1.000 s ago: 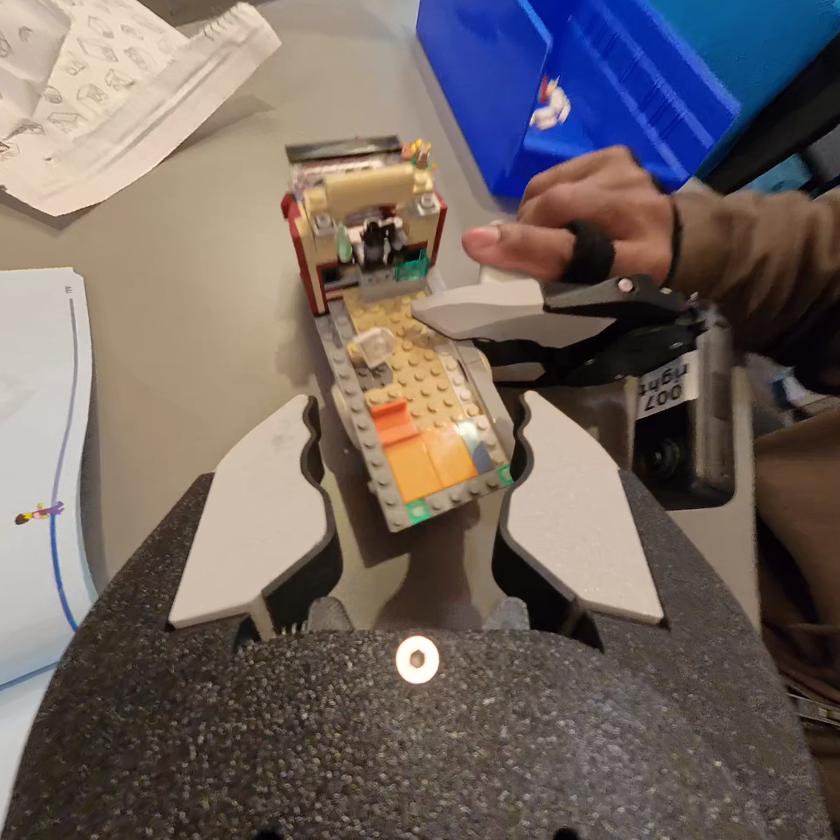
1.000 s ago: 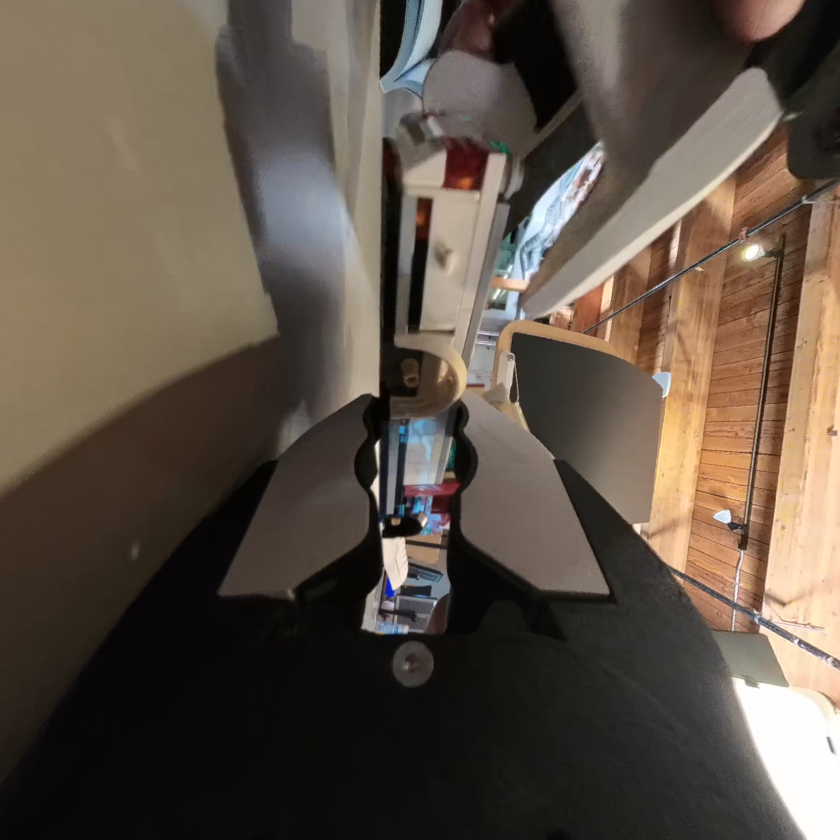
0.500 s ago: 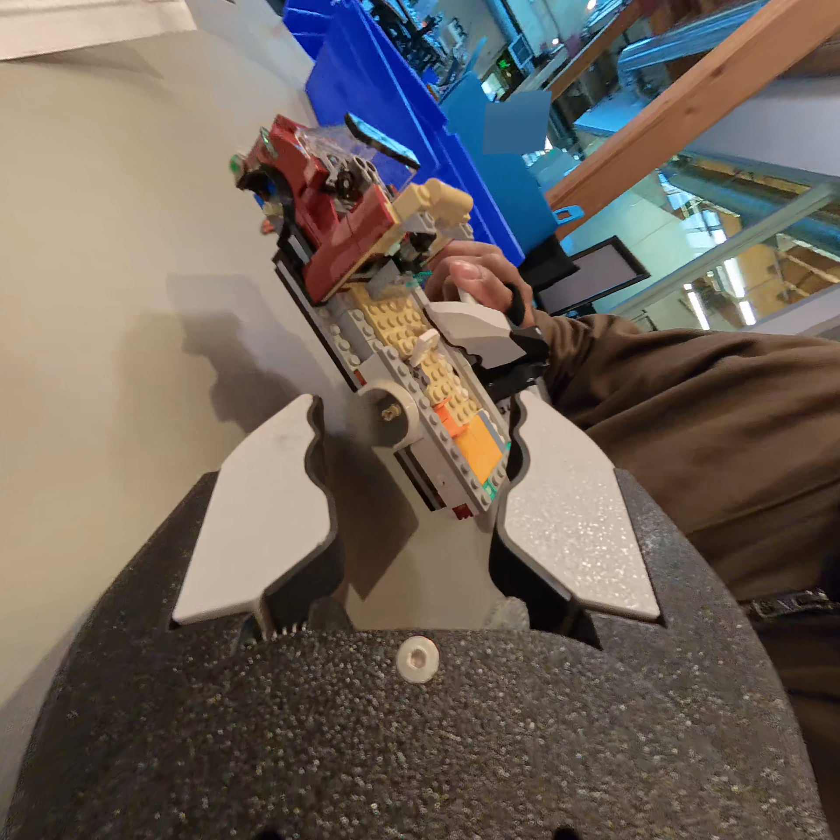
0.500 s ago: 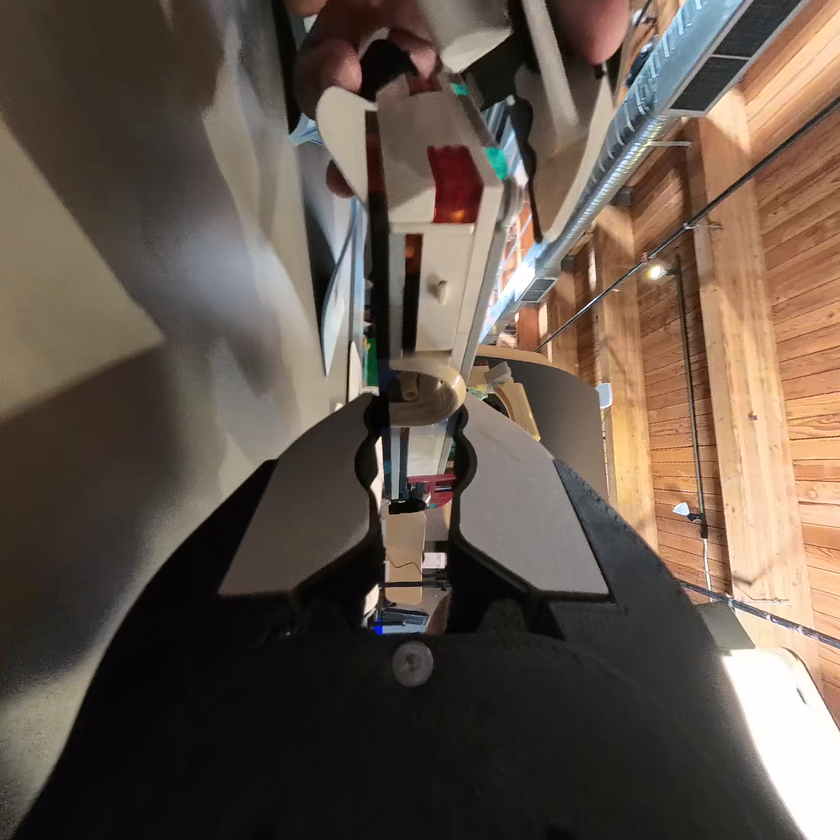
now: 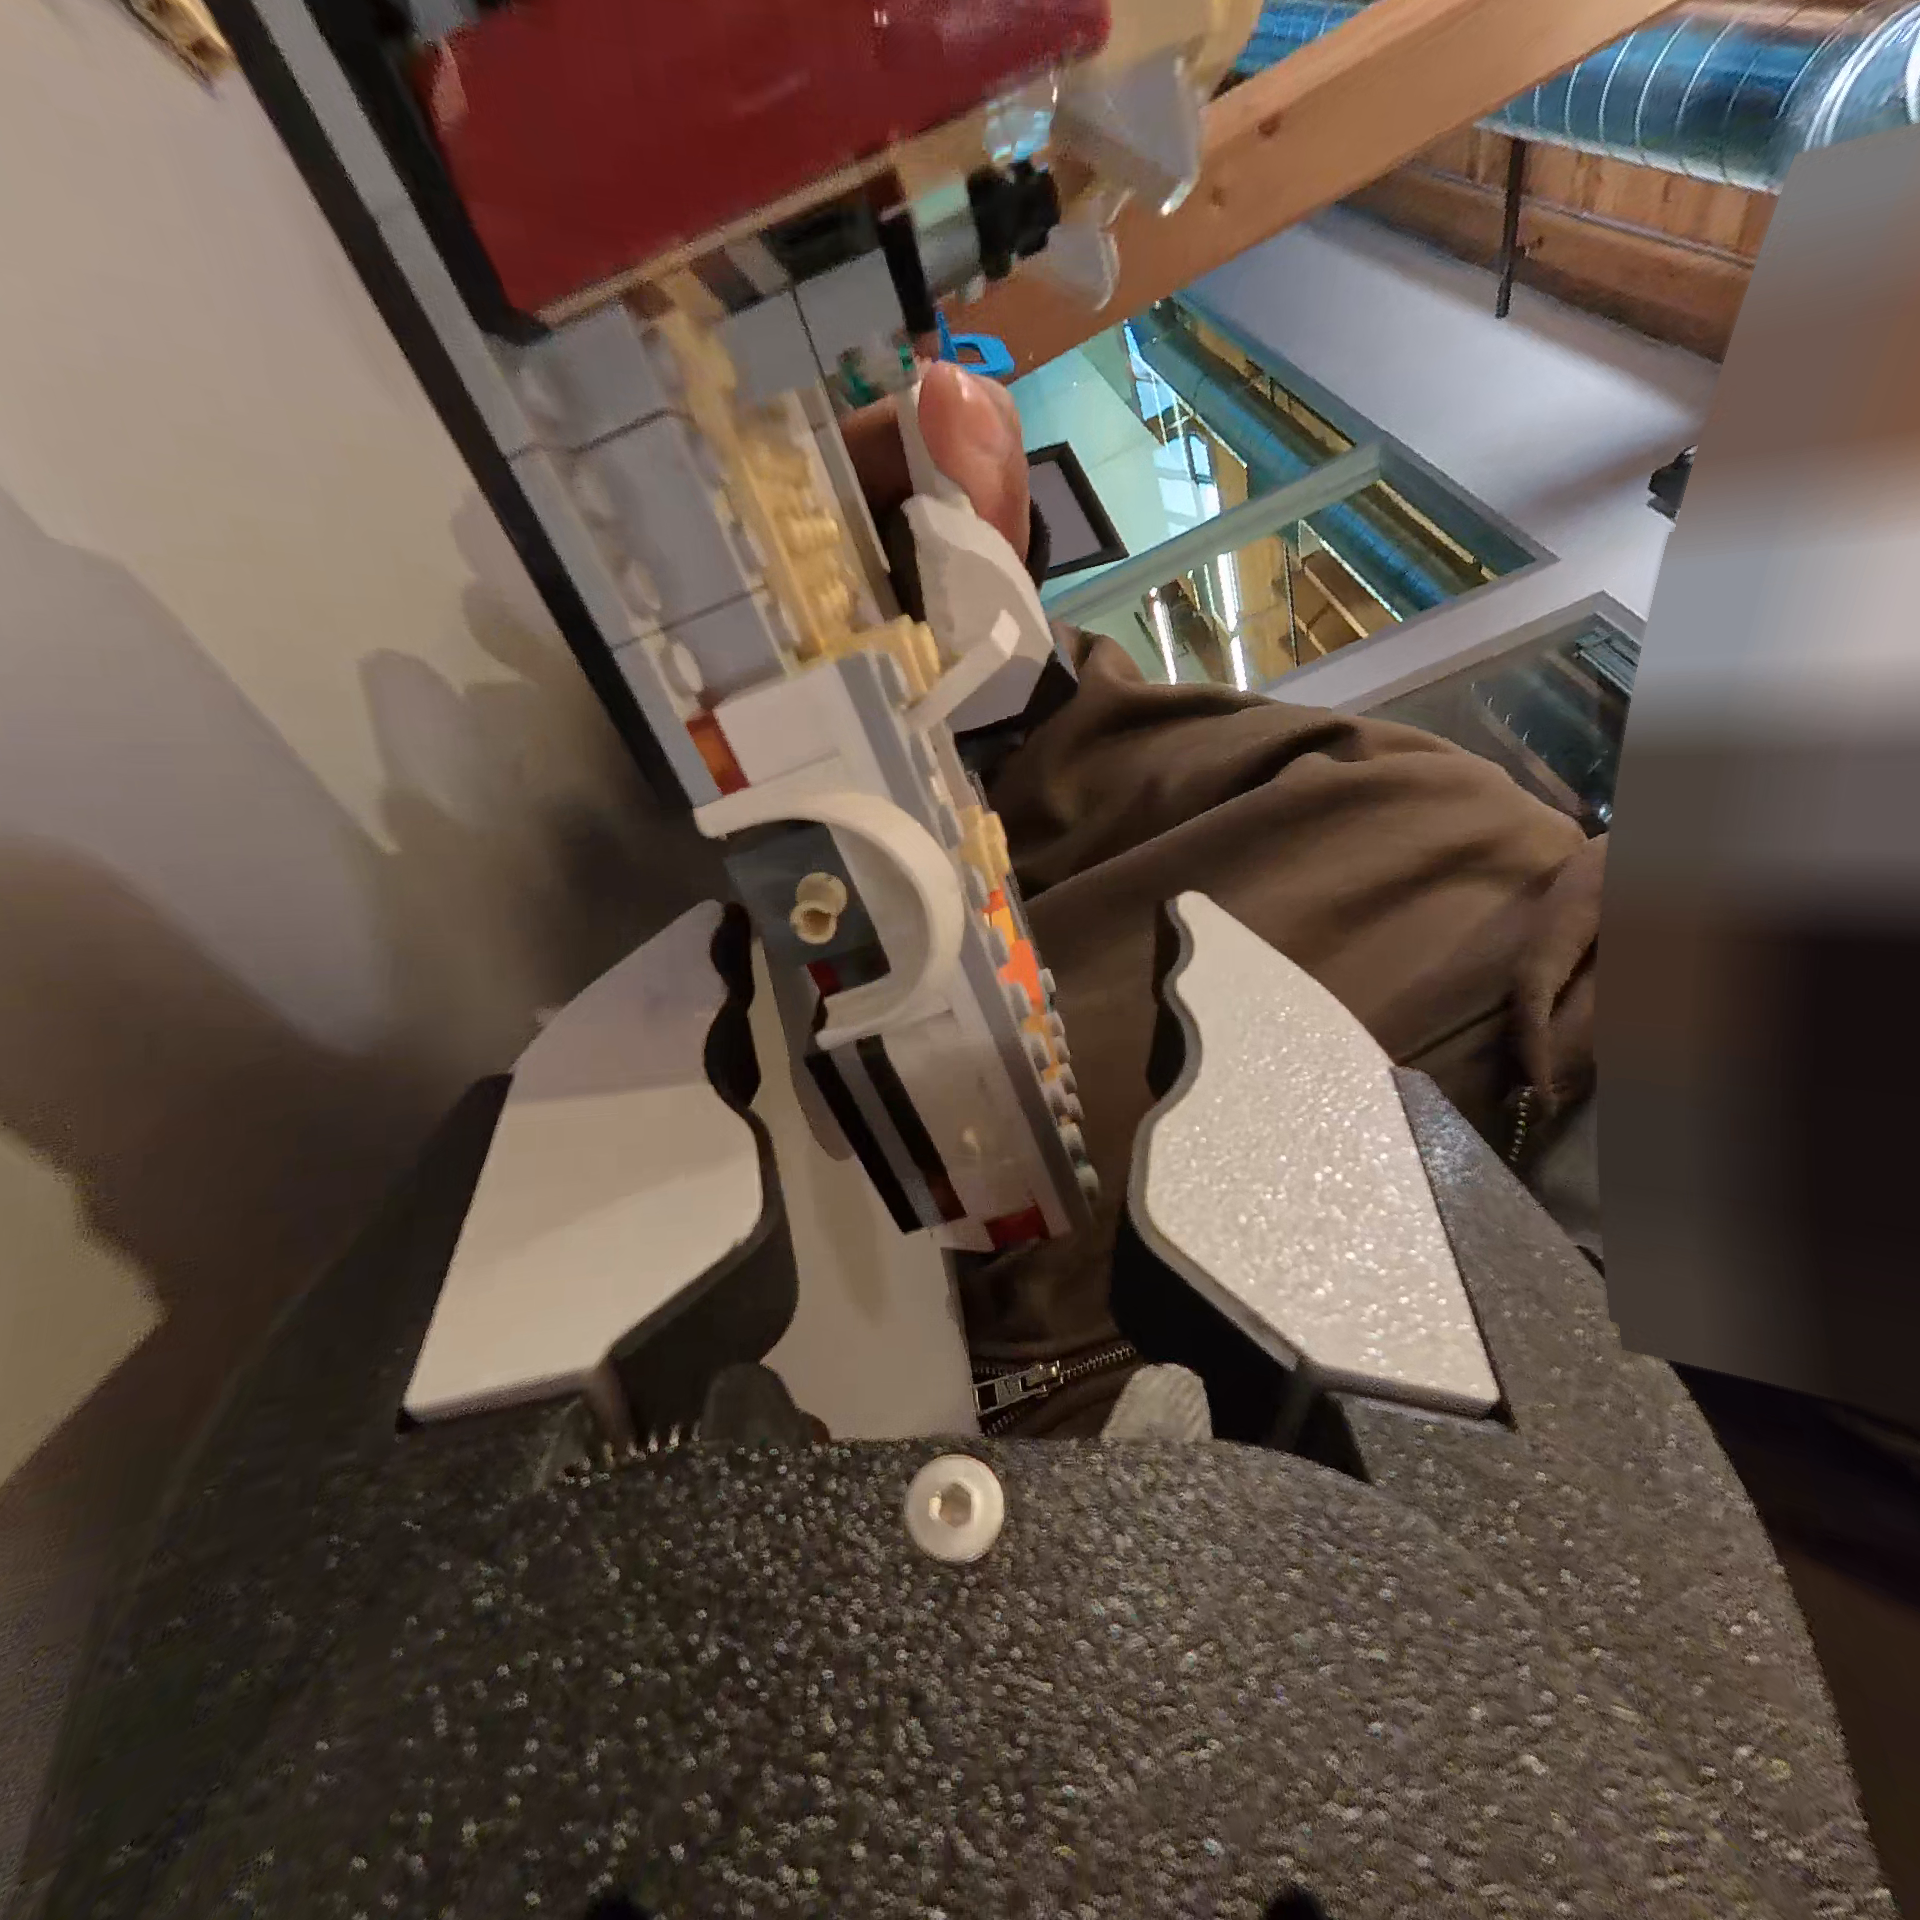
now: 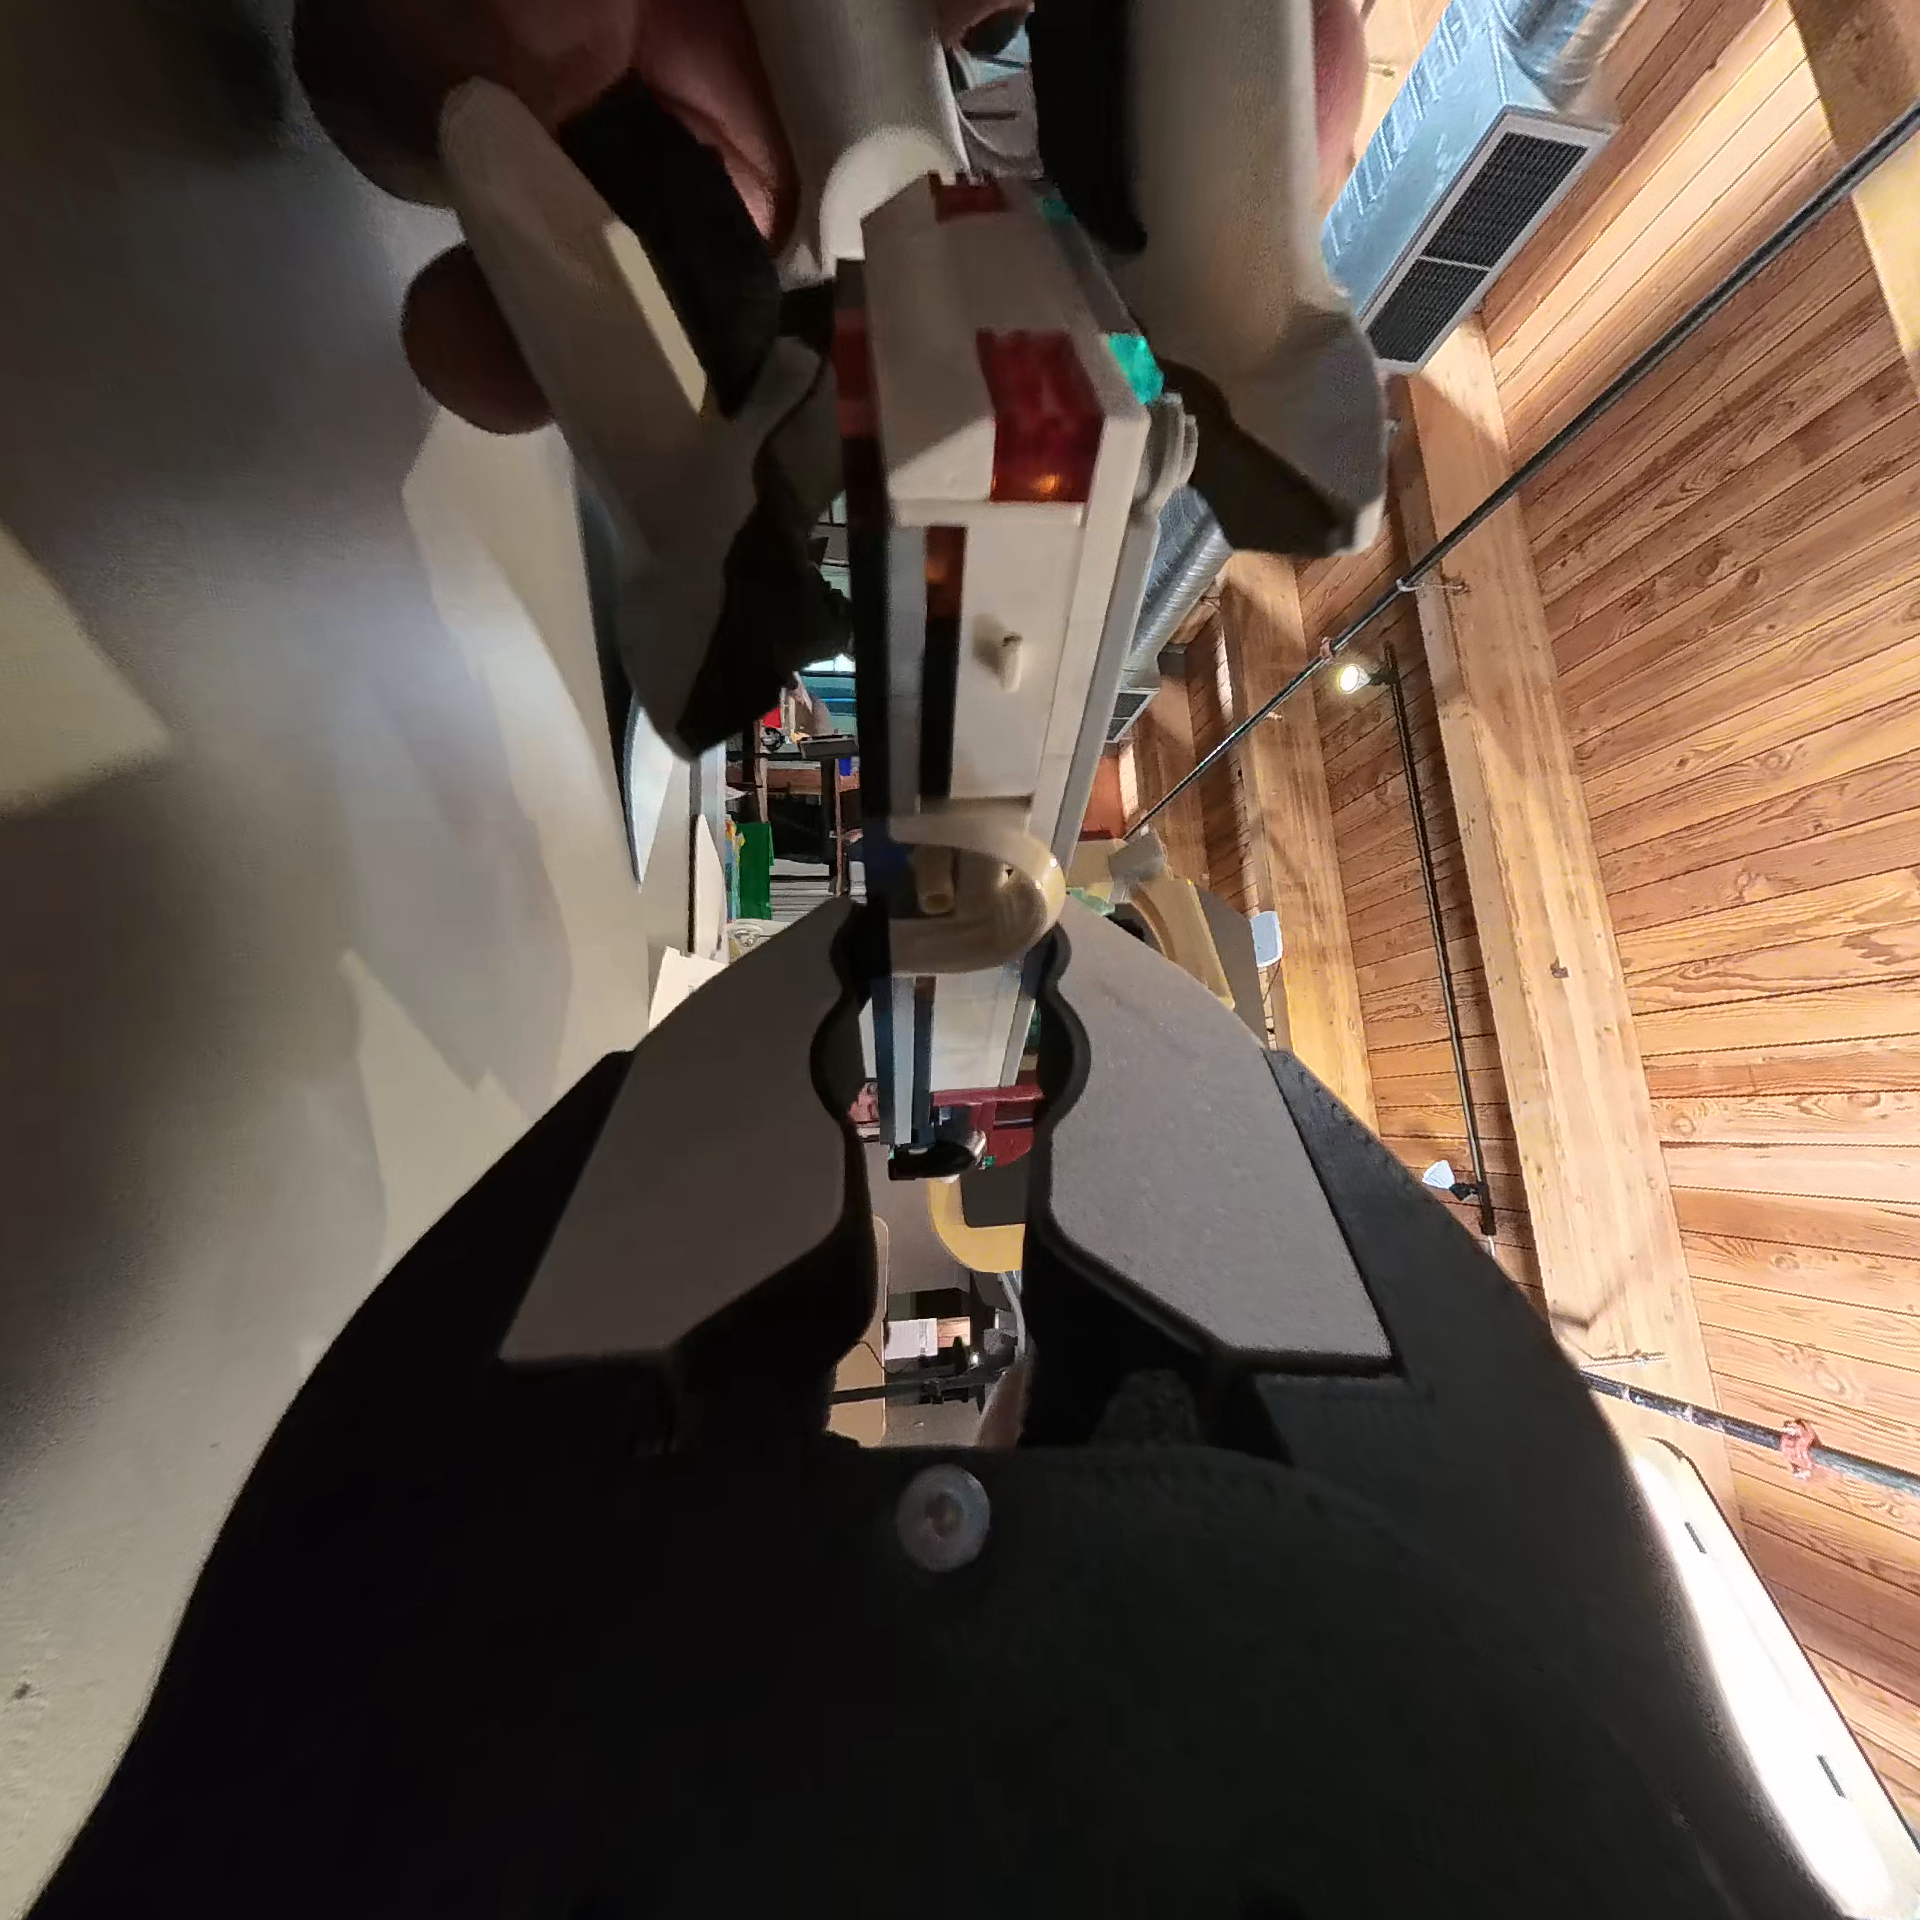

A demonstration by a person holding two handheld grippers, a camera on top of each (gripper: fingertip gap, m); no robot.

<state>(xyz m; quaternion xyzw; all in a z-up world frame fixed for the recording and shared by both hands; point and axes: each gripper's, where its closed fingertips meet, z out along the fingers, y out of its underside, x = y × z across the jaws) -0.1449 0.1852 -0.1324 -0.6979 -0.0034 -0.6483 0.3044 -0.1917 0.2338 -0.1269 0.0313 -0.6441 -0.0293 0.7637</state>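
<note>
A brick-built vehicle model (image 5: 831, 748), with a white side, a dark red front and a tan studded deck, is held off the table and turned on its side. My right gripper (image 6: 951, 935) is shut on it, one pad on its black underside and one on its deck, beside a white wheel arch (image 6: 997, 914). One of its fingers (image 5: 977, 613) shows in the left wrist view, against the deck. My left gripper (image 5: 951, 914) is open around the model's rear end. Its left finger (image 5: 623, 1091) lies close to the underside, and its right finger (image 5: 1299, 1143) stands clear of the deck.
The grey table top (image 5: 208, 520) lies to the left in both views. A person's brown sleeve (image 5: 1299, 831) is behind the model, and a hand (image 6: 468, 364) holds the left gripper. A wooden plank wall (image 6: 1662, 831) and a wooden beam (image 5: 1351, 135) are far off. My right fingertips sit around 6 centimeters from my left ones.
My right gripper has lifted the model from the table and rolled it onto its side. My left gripper has followed its rear end and its jaws have narrowed a little.
</note>
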